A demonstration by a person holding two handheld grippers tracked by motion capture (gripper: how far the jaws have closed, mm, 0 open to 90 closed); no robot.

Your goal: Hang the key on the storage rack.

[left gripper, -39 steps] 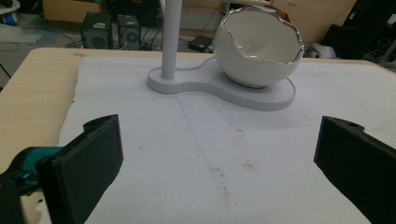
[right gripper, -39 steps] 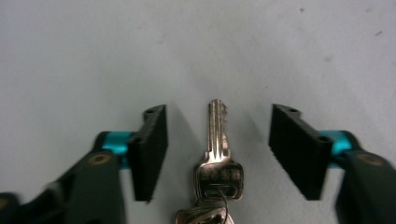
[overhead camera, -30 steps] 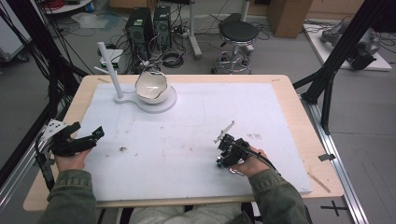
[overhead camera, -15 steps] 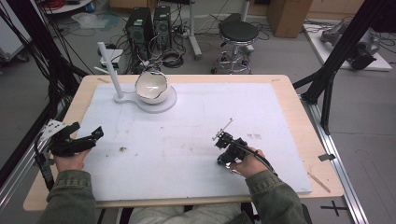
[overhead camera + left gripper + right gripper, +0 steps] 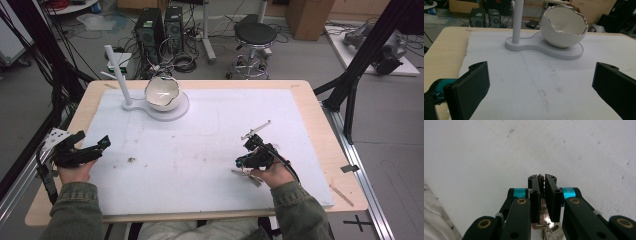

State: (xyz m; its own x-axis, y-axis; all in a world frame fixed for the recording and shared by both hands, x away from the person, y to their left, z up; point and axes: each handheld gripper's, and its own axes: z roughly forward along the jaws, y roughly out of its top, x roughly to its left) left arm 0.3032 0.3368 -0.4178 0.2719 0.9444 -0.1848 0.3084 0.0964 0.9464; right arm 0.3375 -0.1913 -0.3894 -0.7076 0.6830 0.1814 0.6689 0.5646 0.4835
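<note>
White mat (image 5: 200, 150): one bowl (image 5: 161, 93), two claws, one key bunch (image 5: 547, 225).

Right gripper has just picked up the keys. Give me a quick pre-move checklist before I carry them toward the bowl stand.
1. Grip on keys: ok. The right gripper has its jaws shut on a key blade, the rest of the bunch hanging below.
2. How securely the keys sit: cannot tell; just a thin strip lies between the pads.
3. Left gripper out of the way: ok. Its jaws are open with nothing between them, at the mat's left edge.
4. Bowl upright on its white stand: ok, and nothing shows inside.
5. Path across the white mat to the stand: ok; just small stains on it.
6. Stand's post: ok, upright, left of the bowl.
</note>
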